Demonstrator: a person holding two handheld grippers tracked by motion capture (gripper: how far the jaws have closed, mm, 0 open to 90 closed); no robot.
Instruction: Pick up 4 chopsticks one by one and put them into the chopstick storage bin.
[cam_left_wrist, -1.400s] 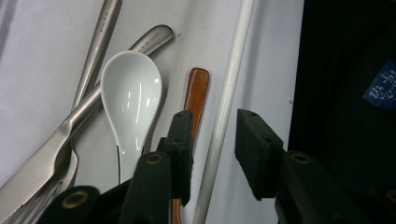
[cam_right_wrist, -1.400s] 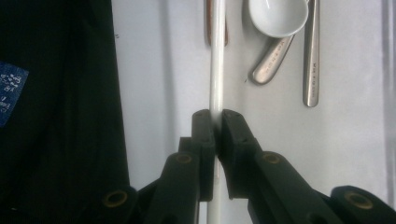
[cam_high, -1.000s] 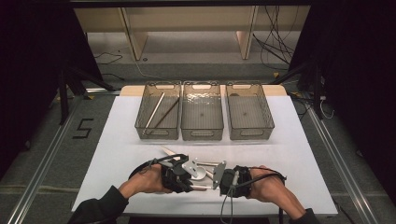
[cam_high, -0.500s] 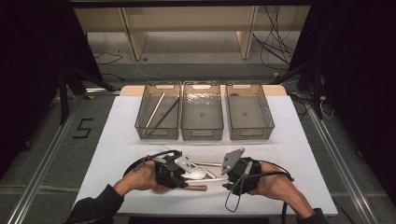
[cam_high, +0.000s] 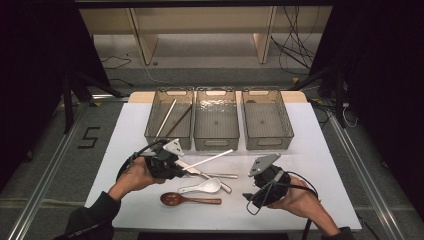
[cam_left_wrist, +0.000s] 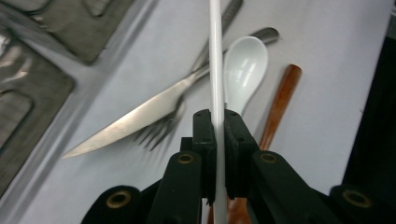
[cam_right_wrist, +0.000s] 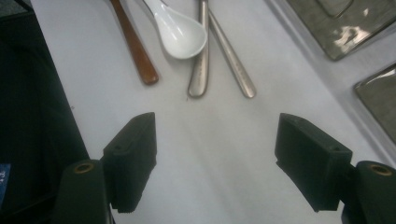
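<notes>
L gripper (cam_left_wrist: 216, 135) clamped on white chopstick (cam_left_wrist: 215, 60), sticks out past tips | R gripper (cam_right_wrist: 216, 158) jaws apart, just opened, nothing betw

A lab: dark curtains (cam_high: 30, 75), floor cables (cam_high: 295, 45)

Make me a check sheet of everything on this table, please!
Surface: white table cover, flat.
Job's things: thin white chopstick clamped in the left gripper; three clear plastic bins in a row; the left bin holds a white stick and a dark stick.
Clutter: white ceramic spoon, brown wooden spoon, steel knife, steel fork.
Grippers: left shut on the chopstick; right gripper open, its jaws just opened, nothing between them.
Cables: black cable loops off the left gripper.
Surroundings: wooden shelf legs, floor wires.
</notes>
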